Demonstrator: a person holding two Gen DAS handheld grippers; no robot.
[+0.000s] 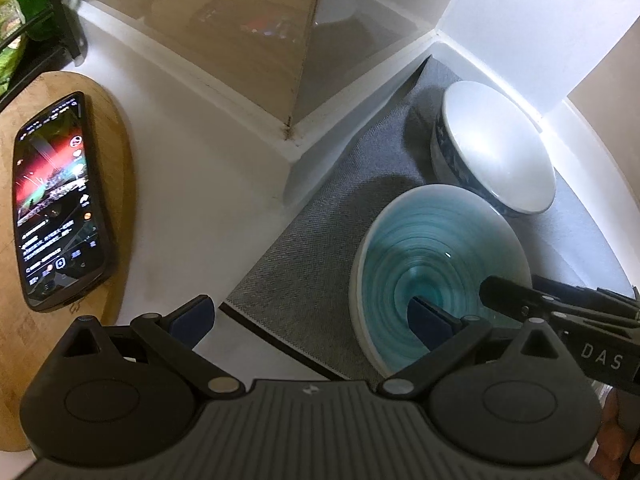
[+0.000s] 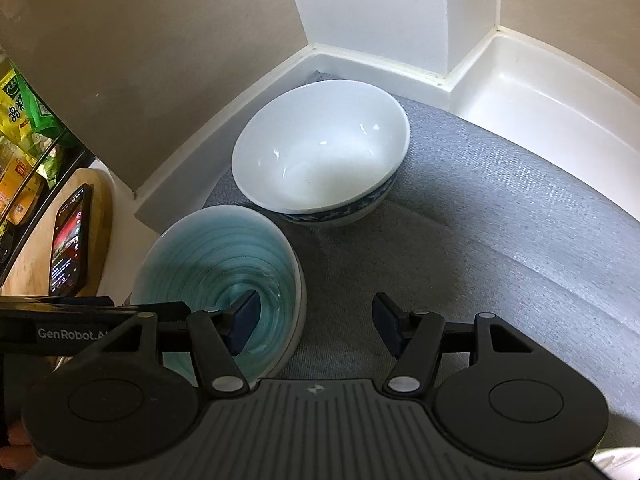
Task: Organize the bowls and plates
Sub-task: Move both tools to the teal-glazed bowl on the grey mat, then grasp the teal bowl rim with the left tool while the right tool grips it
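On the grey mat (image 2: pixel 500 216), just in front of the white bowl (image 2: pixel 320 148), sits the teal bowl (image 2: pixel 216 256). Both tongs stand wide and empty: the right gripper (image 2: pixel 314 320) straddles its rim, the left gripper (image 1: pixel 316 316) likewise, equally near.

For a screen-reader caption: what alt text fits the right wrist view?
An open right gripper hangs over a grey mat, one finger inside a teal bowl. Behind it stands a white bowl with a blue-patterned outside; a lit phone lies at left.
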